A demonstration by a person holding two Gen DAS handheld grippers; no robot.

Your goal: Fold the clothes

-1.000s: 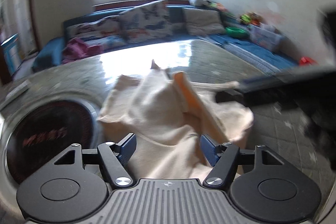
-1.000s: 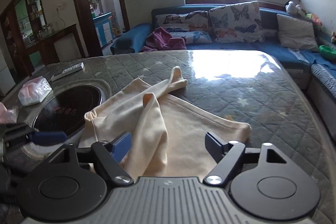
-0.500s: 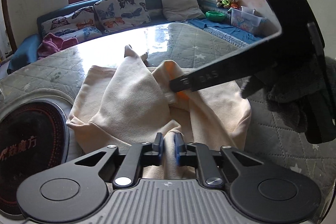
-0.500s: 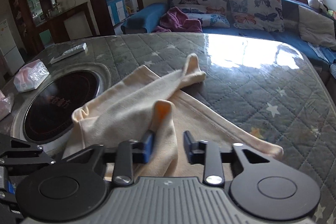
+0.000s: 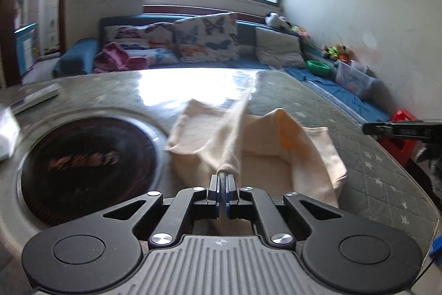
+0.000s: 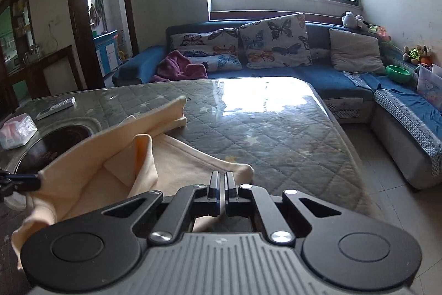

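The cream garment [image 5: 265,145] lay rumpled on the quilted table [image 5: 373,184], just beside the round dark cooktop [image 5: 83,165] set into it. The left gripper [image 5: 221,184] was clamped on a bunched edge of the cloth at the side nearest the cooktop, pulling a taut ridge up from it. The right gripper [image 6: 221,181] was pinched shut on the garment's hem, farther from the cooktop, with the fabric sagging between the two.

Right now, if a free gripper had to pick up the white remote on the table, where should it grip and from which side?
Probably across the middle of the white remote, on its two long edges, coming straight down from above. It lies flat on the table, slim and long, apart from the cream garment and tissue pack.
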